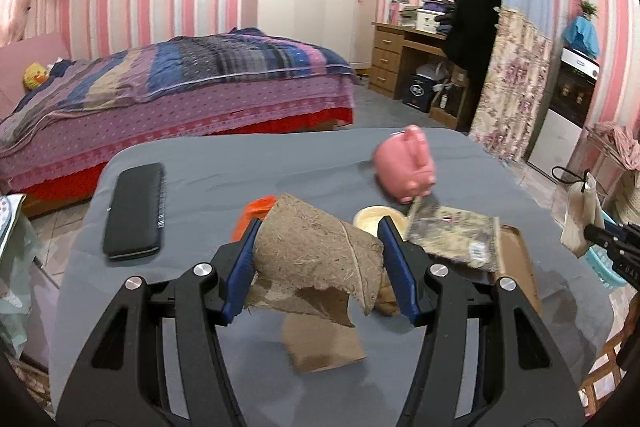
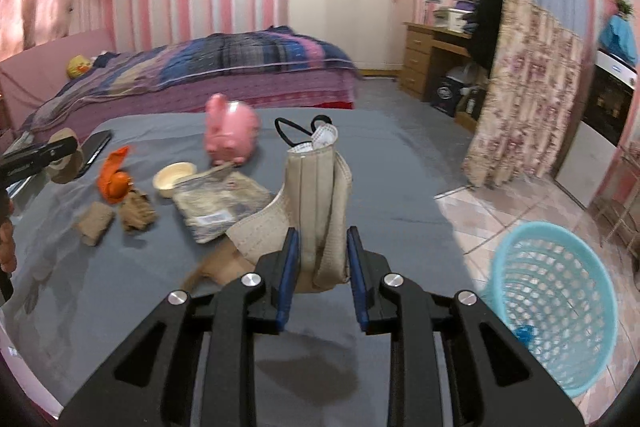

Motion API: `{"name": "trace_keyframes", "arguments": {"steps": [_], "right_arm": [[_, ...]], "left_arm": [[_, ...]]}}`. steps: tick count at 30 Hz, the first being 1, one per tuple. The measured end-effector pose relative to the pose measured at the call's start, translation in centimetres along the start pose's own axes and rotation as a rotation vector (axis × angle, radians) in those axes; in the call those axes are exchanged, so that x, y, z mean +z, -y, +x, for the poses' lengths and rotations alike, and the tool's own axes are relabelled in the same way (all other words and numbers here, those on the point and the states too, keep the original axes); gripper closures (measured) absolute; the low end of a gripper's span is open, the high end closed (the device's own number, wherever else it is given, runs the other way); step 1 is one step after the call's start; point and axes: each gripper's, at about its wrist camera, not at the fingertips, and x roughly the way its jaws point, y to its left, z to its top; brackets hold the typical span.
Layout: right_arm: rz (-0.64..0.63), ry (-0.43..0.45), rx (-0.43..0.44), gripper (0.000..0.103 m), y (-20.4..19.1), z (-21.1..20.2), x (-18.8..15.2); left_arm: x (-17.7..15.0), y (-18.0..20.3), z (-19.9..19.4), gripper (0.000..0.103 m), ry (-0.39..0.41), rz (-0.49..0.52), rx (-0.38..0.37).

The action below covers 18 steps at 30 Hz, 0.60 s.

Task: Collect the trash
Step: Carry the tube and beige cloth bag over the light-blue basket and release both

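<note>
A table draped in a grey cloth (image 2: 400, 187) carries the clutter. The pink plastic piggy bank (image 2: 231, 131) stands toward its far side. Just in front of the pig lie a cream shallow bowl (image 2: 174, 177) and a flat printed foil packet (image 2: 224, 205); left of the pig lie orange peel (image 2: 114, 179), two brown cardboard scraps (image 2: 96, 223) and a black oblong case (image 1: 134, 211).

Your left gripper (image 1: 318, 259) points slightly downward, its blue pads clamped on either side of a load. Your right gripper (image 2: 322, 267), also tilted down, has its jaws drawn narrow around its load.
</note>
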Motion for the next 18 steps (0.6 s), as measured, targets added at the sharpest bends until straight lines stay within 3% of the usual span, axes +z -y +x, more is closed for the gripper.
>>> {"name": "trace_keyframes", "arguments": {"steps": [7, 18], "right_arm": [[0.092, 0.019, -0.030, 0.078, 4.8, -0.4, -1.3], [0.158, 0.027, -0.164, 0.078, 10.6, -1.1, -2.5]], "left_arm": [[1.0, 4.8, 1.1, 0.046, -0.003, 0.051, -0.029], [1.6, 12.9, 2.8, 0.046, 0.007, 0.081, -0.129]]}}
